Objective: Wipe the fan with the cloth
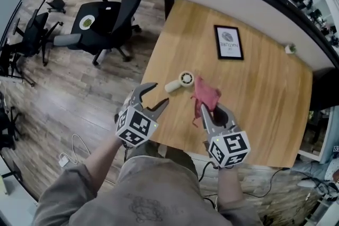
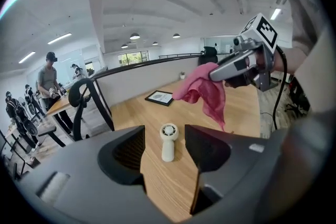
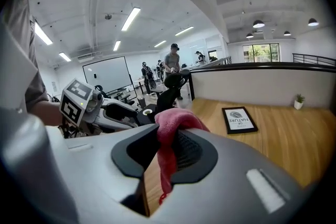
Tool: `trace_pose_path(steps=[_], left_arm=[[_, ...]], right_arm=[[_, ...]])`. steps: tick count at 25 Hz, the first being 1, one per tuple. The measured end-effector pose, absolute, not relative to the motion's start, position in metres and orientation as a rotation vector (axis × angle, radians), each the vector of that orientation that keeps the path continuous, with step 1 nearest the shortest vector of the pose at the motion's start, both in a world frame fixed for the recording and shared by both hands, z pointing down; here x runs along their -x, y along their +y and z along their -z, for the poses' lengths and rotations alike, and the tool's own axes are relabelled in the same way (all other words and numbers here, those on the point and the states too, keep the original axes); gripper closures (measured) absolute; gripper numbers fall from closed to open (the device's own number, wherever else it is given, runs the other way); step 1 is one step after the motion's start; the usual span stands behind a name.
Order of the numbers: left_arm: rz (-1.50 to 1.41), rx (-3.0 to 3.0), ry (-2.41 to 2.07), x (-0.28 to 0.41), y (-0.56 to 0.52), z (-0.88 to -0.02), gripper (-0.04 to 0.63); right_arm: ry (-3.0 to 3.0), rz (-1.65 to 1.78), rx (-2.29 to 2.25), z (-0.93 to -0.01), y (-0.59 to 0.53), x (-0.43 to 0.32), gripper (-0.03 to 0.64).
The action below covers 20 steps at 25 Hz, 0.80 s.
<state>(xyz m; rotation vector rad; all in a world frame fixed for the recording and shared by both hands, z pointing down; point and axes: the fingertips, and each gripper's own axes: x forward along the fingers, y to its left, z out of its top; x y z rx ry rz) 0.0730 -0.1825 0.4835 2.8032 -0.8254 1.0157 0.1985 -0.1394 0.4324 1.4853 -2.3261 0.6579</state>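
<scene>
A small cream hand-held fan (image 1: 181, 81) (image 2: 168, 141) lies flat on the wooden table (image 1: 265, 92), handle toward the table's left edge. My right gripper (image 1: 209, 111) (image 3: 167, 150) is shut on a pink cloth (image 1: 204, 95) (image 3: 171, 136) (image 2: 203, 91), held above the table just right of the fan, the cloth's tail hanging down. My left gripper (image 1: 154, 97) (image 2: 164, 145) is open and empty, near the table's front-left edge, its jaws pointed at the fan from a short distance.
A black-framed picture (image 1: 229, 42) lies flat further back on the table, with a small potted plant (image 1: 290, 48) by the rear partition. A black office chair (image 1: 108, 16) stands left of the table. People stand in the background of both gripper views.
</scene>
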Motion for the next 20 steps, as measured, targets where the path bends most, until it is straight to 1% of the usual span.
trace_pose_path(steps=[11,20], left_arm=[[-1.077,-2.672,-0.735,-0.093,-0.214,-0.577,0.357],[-1.2,-2.587,-0.618,-0.098,-0.216,-0.657,0.357]], right_arm=[[-2.214,-0.734,-1.473,-0.496,-0.177,-0.205,0.544],[-2.143,-0.799,-1.528,-0.546,-0.203,-0.21,0.545]])
